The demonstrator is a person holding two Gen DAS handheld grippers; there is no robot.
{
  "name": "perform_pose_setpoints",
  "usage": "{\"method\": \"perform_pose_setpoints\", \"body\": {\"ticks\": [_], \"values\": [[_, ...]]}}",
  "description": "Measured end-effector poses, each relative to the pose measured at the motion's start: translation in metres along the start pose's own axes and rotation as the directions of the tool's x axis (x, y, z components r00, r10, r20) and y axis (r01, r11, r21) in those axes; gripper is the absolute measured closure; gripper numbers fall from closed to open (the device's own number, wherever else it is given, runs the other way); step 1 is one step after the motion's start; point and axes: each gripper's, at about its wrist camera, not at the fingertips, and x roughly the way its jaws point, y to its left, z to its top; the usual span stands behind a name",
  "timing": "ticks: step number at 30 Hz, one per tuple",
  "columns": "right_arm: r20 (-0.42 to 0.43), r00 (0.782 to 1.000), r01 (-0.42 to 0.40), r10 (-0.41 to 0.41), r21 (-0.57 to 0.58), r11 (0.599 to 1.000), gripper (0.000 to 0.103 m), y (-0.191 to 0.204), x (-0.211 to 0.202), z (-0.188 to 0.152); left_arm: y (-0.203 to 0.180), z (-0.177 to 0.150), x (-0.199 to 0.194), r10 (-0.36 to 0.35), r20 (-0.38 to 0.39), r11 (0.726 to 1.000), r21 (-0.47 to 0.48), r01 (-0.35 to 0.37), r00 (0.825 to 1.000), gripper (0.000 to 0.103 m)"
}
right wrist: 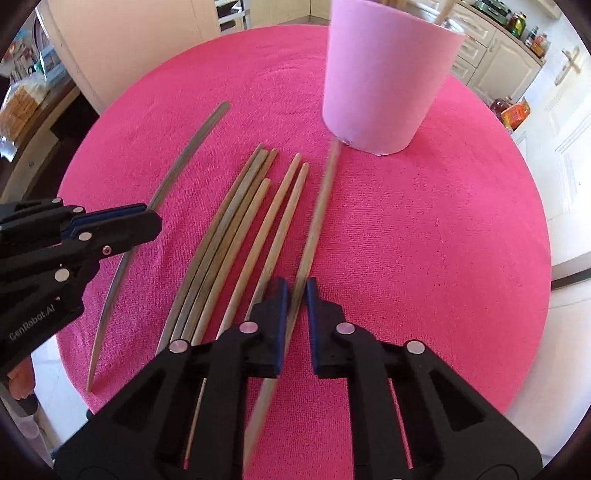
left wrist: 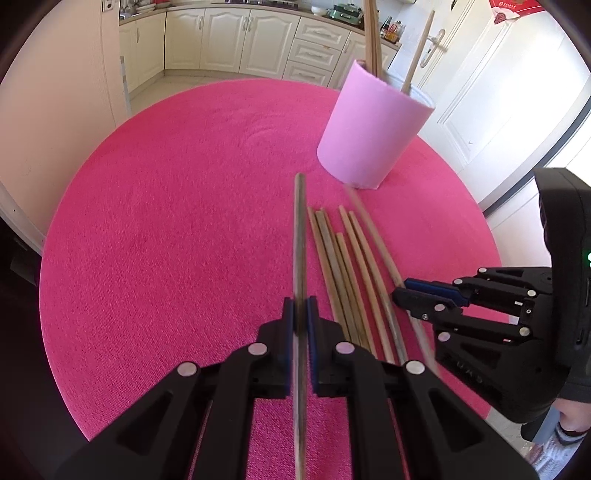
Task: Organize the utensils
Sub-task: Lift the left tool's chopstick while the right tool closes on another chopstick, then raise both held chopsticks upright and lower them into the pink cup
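A round table under a pink cloth carries a pale pink cup at the back right, with a few chopsticks standing in it. Several loose wooden chopsticks lie side by side in front of the cup. My left gripper is shut on a dark chopstick that points straight ahead, lifted off the cloth. My right gripper is shut on a lighter chopstick, blurred, its far tip near the cup. The loose chopsticks lie between both grippers. The left gripper shows at the left edge.
Cream kitchen cabinets stand beyond the table, a white door at the right. The table's round edge drops to a pale floor. A person's leg and shoe are beside the table at lower right.
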Motion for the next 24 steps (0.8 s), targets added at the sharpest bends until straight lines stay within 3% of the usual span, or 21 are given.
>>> {"method": "perform_pose_setpoints", "body": {"ticks": [7,13,24], "values": [[0.072,0.997,-0.041,0.039,0.032,0.999,0.097,-0.012,-0.016,-0.004,-0.006,-0.001,-0.014,-0.017,0.048,1.000,0.015,0.017,0.999,0.096],[0.168,0.980,-0.123,0.110,0.064,0.990,0.097,-0.025,-0.041,-0.015,-0.014,0.005,-0.023,-0.057,0.066,0.998,0.019,0.056,0.996,0.096],[0.381,0.906,-0.235,0.186,0.085,0.968,0.097,-0.045,-0.096,-0.026,-0.033,0.011,-0.043,-0.108,0.124,0.993,0.065,0.100,0.986,0.096]]}}
